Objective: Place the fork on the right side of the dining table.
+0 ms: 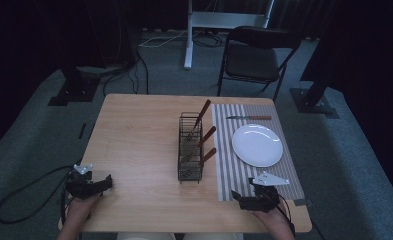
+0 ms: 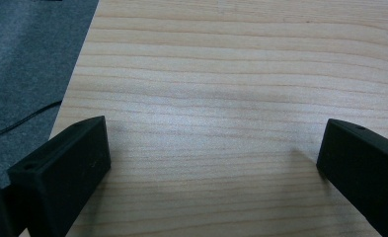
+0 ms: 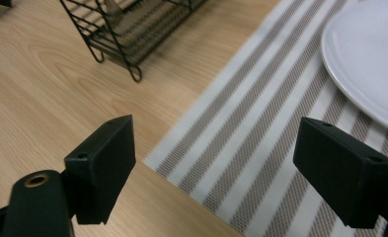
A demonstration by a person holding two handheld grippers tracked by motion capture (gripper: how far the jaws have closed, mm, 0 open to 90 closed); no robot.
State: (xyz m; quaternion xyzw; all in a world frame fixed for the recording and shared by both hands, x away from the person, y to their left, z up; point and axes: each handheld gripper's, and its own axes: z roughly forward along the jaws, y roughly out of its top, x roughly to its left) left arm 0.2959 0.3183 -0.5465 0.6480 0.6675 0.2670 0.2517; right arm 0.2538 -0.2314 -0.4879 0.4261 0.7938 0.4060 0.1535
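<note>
dim recording studio, black curtains, stand bases, floor cables, folding chair

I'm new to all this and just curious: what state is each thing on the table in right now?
Left gripper: open, empty, over bare table.
Right gripper: open, empty, over the mat's near corner.
Wire rack: upright, holding three wooden-handled utensils, handles leaning right.
Plate: empty, flat on the mat.
Knife: lying flat on the mat beyond the plate.
Mat: spread flat.
Chair: unfolded, empty.
</note>
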